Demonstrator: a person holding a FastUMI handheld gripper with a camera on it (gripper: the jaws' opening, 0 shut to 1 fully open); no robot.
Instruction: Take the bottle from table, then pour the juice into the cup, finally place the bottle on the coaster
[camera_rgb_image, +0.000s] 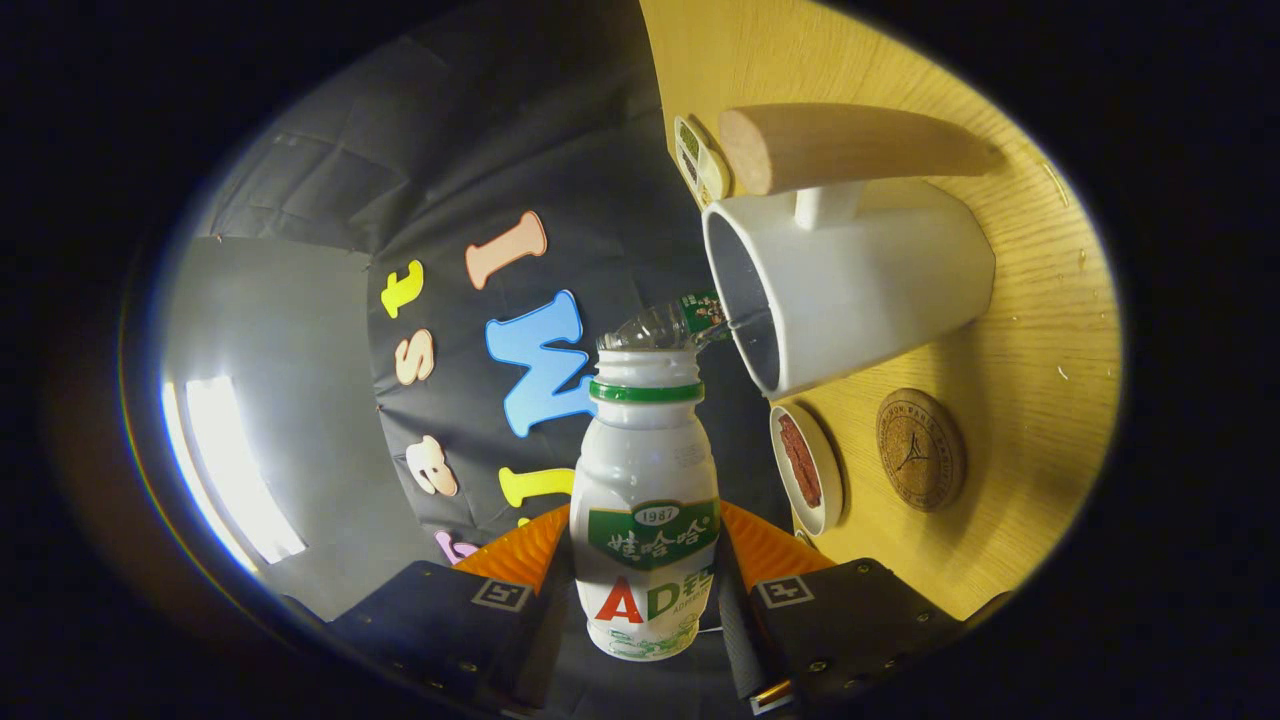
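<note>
Between my two fingers sits one bottle (645, 500), and my gripper (640, 590) is clamped on it, a finger pressed against each side of its body. It is a small white plastic bottle with a green ring around the neck, a green band across the middle, and large red and green letters lower down; the mouth is uncapped and wide. The whole scene is rolled sideways, so the wooden table (1040, 330) stands like a wall beside the bottle, which tells me I hold the bottle tipped over. Just beyond its mouth is one white cup (850, 290), its dark opening facing the bottle, with a thick wooden handle (850, 145) joined to its side by a short white stem. I cannot tell whether any juice is passing from the bottle to the cup. One clear plastic bottle (665, 325) with a green label lies behind, its end near the cup's rim. On the table I count one round cork coaster (920, 450) with a dark mark on it, bare and apart from the cup, and just beside it one small white dish (808, 468) holding something reddish-brown. Another small white container (700, 158) with dark green contents sits past the wooden handle.
</note>
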